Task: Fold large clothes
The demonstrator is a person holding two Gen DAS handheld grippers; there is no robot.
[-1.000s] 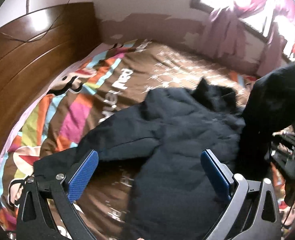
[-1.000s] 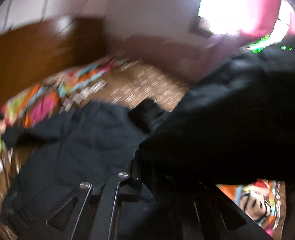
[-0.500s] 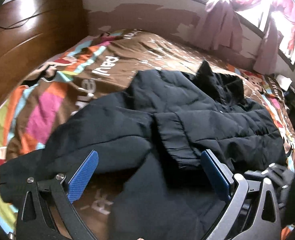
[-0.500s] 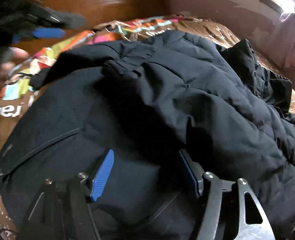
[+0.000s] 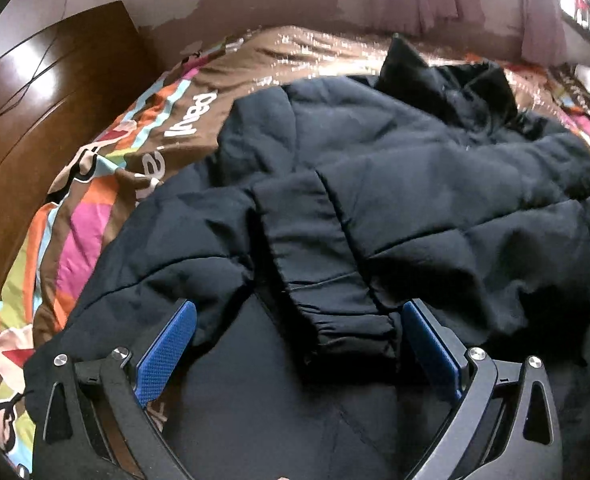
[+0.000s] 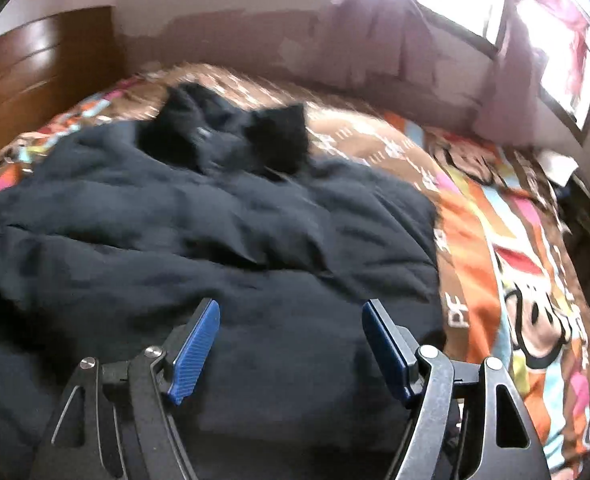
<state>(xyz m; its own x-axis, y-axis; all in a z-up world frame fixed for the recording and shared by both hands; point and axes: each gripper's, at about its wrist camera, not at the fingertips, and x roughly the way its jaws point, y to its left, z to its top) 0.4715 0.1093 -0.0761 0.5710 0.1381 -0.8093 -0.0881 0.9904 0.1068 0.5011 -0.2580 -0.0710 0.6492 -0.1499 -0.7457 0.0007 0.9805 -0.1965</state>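
A large black padded jacket [image 5: 375,184] lies spread on the bed, collar [image 5: 447,76] at the far end. One sleeve is folded across the body, and its elastic cuff [image 5: 347,328] lies between the fingers of my left gripper [image 5: 299,320], which is open and just above it. In the right wrist view the jacket [image 6: 215,232] fills the left and middle. My right gripper [image 6: 291,316] is open and empty, low over the jacket's right side.
The bed has a colourful cartoon-print cover [image 6: 515,264], also seen in the left wrist view [image 5: 95,208]. A wooden headboard [image 5: 35,120] stands at the left. Pink curtains [image 6: 415,32] hang by a bright window on the far wall.
The right gripper held a sleeve up a second ago, laid it across the jacket, let go and swung right. The left gripper moved in low over the sleeve cuff.
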